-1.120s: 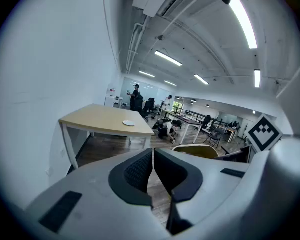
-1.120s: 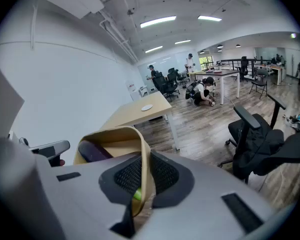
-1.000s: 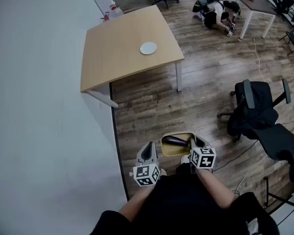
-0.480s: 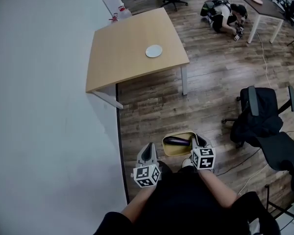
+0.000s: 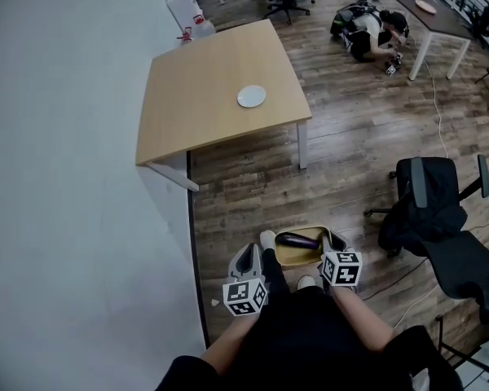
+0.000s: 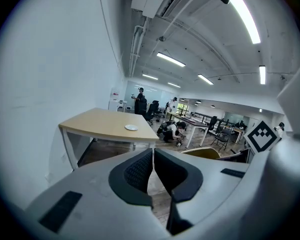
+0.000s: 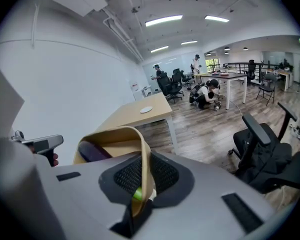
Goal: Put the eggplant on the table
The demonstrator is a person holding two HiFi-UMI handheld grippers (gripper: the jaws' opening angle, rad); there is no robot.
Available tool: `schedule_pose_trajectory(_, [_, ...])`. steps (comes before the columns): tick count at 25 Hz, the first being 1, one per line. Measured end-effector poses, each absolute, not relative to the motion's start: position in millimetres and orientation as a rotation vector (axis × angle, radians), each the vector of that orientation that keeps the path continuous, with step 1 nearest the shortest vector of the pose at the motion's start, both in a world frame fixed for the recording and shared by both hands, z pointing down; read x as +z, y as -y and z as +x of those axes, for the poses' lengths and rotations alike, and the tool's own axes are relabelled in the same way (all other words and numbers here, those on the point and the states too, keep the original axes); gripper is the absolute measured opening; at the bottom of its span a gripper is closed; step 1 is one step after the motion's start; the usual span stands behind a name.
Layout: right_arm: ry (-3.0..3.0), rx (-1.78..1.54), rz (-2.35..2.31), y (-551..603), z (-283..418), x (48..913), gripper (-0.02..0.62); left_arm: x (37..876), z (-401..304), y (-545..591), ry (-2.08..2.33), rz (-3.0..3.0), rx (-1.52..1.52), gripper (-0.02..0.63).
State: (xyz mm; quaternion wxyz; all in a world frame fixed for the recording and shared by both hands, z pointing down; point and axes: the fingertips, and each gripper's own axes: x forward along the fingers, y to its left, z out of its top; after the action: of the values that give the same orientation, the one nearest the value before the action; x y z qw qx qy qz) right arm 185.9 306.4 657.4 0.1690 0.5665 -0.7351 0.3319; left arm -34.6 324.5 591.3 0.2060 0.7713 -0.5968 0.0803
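Note:
A dark purple eggplant lies in a tan container carried above the wooden floor. My right gripper is shut on the container's rim, which runs between its pads; the eggplant shows behind it. At the container's left, my left gripper is shut with nothing in it, its pads meeting. The light wooden table stands ahead by the wall, with a small white plate on it. It also appears in the left gripper view, table and plate.
A white wall runs along the left. A black office chair stands at the right with cables on the floor near it. A person crouches on the floor beyond the table, beside a dark desk. My shoe shows below.
Both grippers and the container have shifted forward over the floor, and a shoe now shows between them. The right gripper's hold on the rim is unchanged.

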Motion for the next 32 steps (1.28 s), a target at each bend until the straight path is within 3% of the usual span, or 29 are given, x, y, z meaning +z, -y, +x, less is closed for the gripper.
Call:
schedule_pose_trajectory(14, [2.024, 0.967, 1.672, -195.1, 175.6, 655.6, 0.081, 599.3, -39.3, -198.1, 1.548, 2.201, 0.191, 0.020])
schedule_pose_trajectory(32, [1.961, 0.914, 1.738, -39.2, 95.2, 635.9, 0.081, 600.7, -133.7, -49.7, 1.500, 2.201, 0.141, 0.020])
